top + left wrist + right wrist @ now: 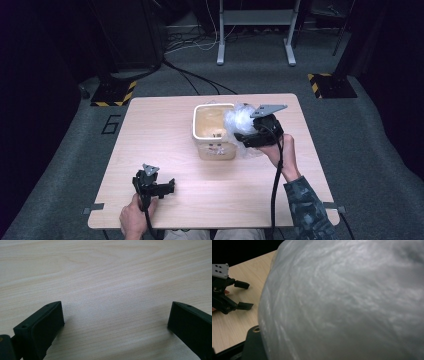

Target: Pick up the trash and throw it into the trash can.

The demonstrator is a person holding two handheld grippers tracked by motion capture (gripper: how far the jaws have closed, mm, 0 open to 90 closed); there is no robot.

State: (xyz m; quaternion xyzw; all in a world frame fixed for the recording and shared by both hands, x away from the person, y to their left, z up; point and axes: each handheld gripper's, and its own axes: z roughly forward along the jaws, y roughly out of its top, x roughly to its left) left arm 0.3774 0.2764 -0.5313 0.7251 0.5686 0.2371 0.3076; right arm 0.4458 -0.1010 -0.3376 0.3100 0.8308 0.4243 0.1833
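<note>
A cream plastic bin (pixel 196 125) stands open on the wooden table (pixel 150 130), just right of its middle. A crumpled clear plastic bag (pixel 239 120) hangs over the bin's right rim, and my right gripper (pixel 245 136) is shut on it from the right side. In the right gripper view the bag (pixel 349 302) covers nearly everything, hiding the jaws except for one black base at the lower left. My left gripper (pixel 169 188) rests near the table's front left, open and holding nothing. Its fingers (pixel 42 325) stand wide apart over bare wood.
Yellow-and-black striped stand bases (pixel 114 93) sit on the grey floor beyond the table's far corners, with cables between them. A white frame's legs (pixel 220 50) stand further back. Bare table surface lies left of the bin and along the front.
</note>
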